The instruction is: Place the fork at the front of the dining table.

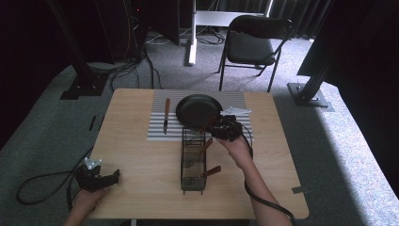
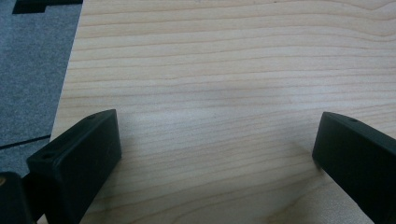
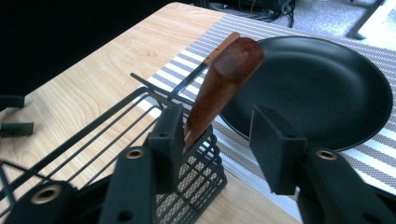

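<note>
Two grippers are in my hands at the table (image 1: 141,188). My right gripper (image 1: 225,128) hangs over the far end of the black wire caddy (image 1: 193,162), which lies lengthwise down the middle of the table, its far end overlapping the near edge of the striped mat (image 1: 157,123). In the right gripper view its jaws stand part-way apart around the brown wooden handle (image 3: 224,88) that sticks up at a slant out of the caddy's end compartment. The handle lies against the inner face of the left pad; the right pad stands clear of it, so I have no firm hold on it.

Just beyond the caddy, the black frying pan (image 1: 198,110) sits on the mat toward the table's far edge. A wooden-handled knife (image 1: 166,115) lies on the mat to the pan's left. Another wooden handle (image 1: 212,171) pokes out of the caddy's near end.

My left gripper (image 1: 101,178) rests at the table's near left corner, its jaws wide apart over bare wood, holding nothing.
</note>
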`<state>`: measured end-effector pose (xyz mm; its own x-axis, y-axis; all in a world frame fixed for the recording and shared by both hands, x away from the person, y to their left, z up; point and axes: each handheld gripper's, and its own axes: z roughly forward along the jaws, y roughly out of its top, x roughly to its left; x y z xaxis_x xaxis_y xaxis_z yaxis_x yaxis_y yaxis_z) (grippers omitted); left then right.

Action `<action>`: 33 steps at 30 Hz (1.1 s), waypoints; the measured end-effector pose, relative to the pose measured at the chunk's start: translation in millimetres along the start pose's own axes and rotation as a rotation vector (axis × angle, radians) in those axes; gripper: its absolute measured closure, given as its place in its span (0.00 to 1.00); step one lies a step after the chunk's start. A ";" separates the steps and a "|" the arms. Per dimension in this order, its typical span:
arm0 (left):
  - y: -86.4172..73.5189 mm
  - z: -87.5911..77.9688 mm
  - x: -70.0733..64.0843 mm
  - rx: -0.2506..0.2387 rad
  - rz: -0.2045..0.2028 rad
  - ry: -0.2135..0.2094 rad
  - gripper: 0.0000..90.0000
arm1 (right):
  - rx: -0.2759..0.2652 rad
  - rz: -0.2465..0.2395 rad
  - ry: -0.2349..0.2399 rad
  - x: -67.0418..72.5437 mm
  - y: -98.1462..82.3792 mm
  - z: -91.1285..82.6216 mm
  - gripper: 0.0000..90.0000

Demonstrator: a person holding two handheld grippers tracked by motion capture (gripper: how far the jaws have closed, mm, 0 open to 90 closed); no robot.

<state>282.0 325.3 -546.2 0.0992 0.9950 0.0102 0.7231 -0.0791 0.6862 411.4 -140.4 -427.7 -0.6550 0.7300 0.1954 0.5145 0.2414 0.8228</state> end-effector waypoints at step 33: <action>0.0 0.0 0.0 0.000 0.000 0.000 0.01 | -0.049 0.063 0.137 -3.1 -4.7 2.3 0.90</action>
<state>282.0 325.3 -546.2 0.0993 0.9950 0.0105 0.7232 -0.0794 0.6861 412.3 -142.2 -433.4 -0.6931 0.6481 0.3155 0.5315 0.1638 0.8311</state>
